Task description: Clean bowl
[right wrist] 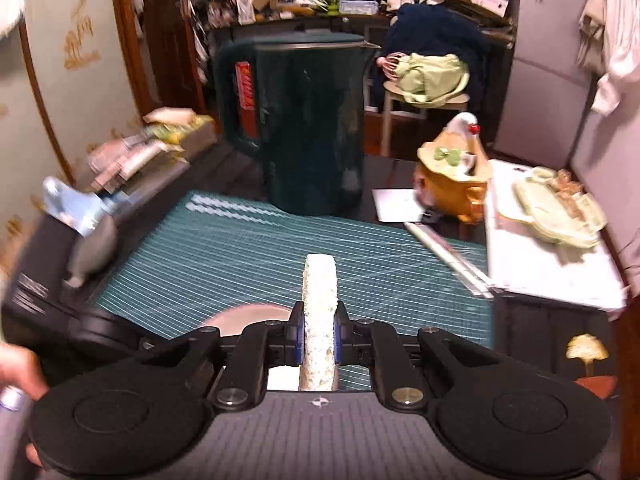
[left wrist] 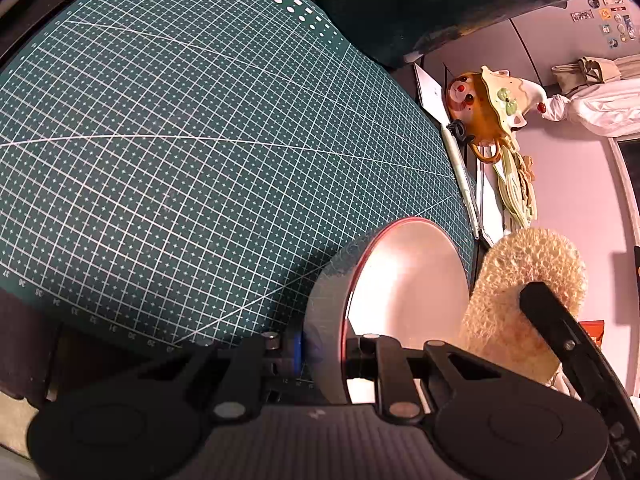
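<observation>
My left gripper (left wrist: 324, 350) is shut on the rim of a metal bowl (left wrist: 404, 280) with a red edge, holding it tilted on its side over the green cutting mat (left wrist: 180, 140). Its pale inside faces right. A tan, coarse sponge (left wrist: 512, 292) sits just right of the bowl's opening, with a black finger (left wrist: 552, 316) of the right gripper across it. In the right wrist view my right gripper (right wrist: 319, 328) is shut on the sponge (right wrist: 319, 280), seen edge-on between the blue pads. The bowl (right wrist: 252, 316) shows blurred at lower left.
A dark green kettle (right wrist: 308, 120) stands at the mat's far edge. A yellow ceramic teapot (right wrist: 456, 176), a long pen (right wrist: 448, 256), a stack of papers (right wrist: 552, 272) and a green plate (right wrist: 560, 208) lie to the right. A hand (right wrist: 18, 368) shows at left.
</observation>
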### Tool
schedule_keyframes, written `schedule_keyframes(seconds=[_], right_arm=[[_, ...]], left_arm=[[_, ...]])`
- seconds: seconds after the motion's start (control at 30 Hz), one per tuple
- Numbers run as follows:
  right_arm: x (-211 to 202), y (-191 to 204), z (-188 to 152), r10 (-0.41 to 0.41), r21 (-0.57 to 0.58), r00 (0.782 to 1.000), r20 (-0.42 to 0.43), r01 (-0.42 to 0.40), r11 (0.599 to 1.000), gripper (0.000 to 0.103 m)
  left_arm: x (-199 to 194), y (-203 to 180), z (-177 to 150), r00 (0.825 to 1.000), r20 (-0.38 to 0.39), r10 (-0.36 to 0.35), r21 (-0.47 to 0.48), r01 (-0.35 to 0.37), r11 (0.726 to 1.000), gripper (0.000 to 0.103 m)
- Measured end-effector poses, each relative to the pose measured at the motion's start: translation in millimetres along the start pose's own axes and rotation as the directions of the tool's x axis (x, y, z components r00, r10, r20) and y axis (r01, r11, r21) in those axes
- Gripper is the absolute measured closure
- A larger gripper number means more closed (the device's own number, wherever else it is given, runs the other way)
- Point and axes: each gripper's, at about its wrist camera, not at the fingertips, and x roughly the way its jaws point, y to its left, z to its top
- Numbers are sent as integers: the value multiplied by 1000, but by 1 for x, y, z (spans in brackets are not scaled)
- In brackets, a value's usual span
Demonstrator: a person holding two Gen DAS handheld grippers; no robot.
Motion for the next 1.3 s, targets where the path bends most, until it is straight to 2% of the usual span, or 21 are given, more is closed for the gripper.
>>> schedule_keyframes(seconds=[0.1,0.17,0.33,0.47,0.57,0.63,0.73,0.8,0.87,0.97,1.17,1.3], right_arm=[[14,2,-5,66,8,997,-36,-65,998,91],[29,6,-10,69,3,994,-80,-69,998,91],[56,6,-21,56,18,983,-173,-54,998,91],[54,2,-21,20,20,984,-177,-17,1000,91],[41,5,-18,-44,-39,988,-145,38,999,91],[32,6,-15,-57,-55,992,-112,51,997,91],[12,5,-8,-89,-71,996,-31,87,994,91],[3,2,-4,-78,-50,997,18,79,996,91],[1,-1,-3,-18,-19,999,30,19,1000,91],[16,2,-7,70,-1,997,-28,-71,998,91],[56,10,-23,40,-29,985,-166,-46,999,91],[53,6,-22,-10,-31,986,-167,5,1000,91]], left_arm=[[2,-3,2,1000,-2,0,2,0,1000,86],[0,-1,2,1000,-3,-1,4,1,1000,86],[-1,2,3,1000,-5,0,13,0,1000,86],[-3,4,1,1000,-6,-2,12,2,1000,86],[-3,7,2,1000,-7,-3,12,3,1000,86],[-3,8,2,1000,-8,-3,12,3,1000,85],[-3,12,5,1000,-12,-3,15,3,1000,86],[-4,16,6,1000,-13,-3,15,3,1000,86],[-4,19,6,1000,-13,-2,16,3,1000,86],[-2,14,7,1000,-12,0,16,0,1000,86],[0,12,4,1000,-8,1,12,-1,1000,86],[1,8,4,1000,-6,2,10,-2,1000,86]])
